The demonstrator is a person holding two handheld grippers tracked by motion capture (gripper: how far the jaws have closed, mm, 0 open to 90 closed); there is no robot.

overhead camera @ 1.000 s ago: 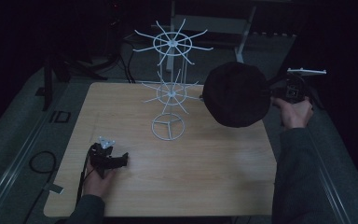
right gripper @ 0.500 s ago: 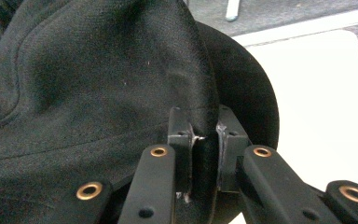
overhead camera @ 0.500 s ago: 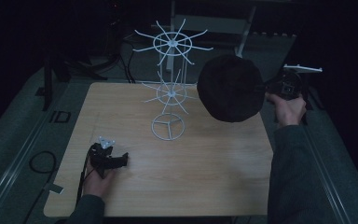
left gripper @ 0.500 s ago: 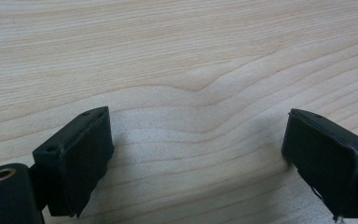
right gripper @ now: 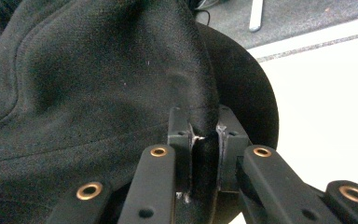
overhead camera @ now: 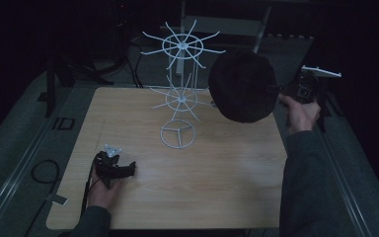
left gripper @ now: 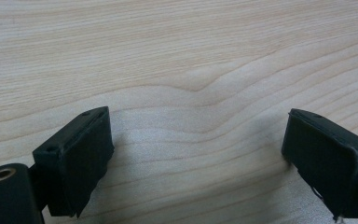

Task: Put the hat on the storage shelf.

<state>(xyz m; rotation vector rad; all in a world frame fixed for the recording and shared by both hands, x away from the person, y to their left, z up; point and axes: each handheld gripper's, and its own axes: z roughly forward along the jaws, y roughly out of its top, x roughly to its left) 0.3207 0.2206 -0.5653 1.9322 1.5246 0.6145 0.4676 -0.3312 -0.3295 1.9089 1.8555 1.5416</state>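
Holding: right gripper point(right gripper: 204, 140) clamps black felt hat point(overhead camera: 244, 86), upper right, beside white wire rack point(overhead camera: 180, 96).
Resting: left gripper point(left gripper: 200, 163) wide, lower left, on light wooden table point(overhead camera: 217, 173).

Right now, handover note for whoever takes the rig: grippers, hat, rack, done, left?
Right gripper: shut on the black hat, pinching a fold of its fabric; hat held in the air beside the white wire rack, at the right rear of the wooden table.
Left gripper: open, nothing between the jaws, low over the table at front left.
Rack: upright at mid-table, two tiers of spokes, all bare.
Done: hat picked up and brought next to the rack.
Left: probably hang the hat on a spoke, likely the nearer lower tier, then release.
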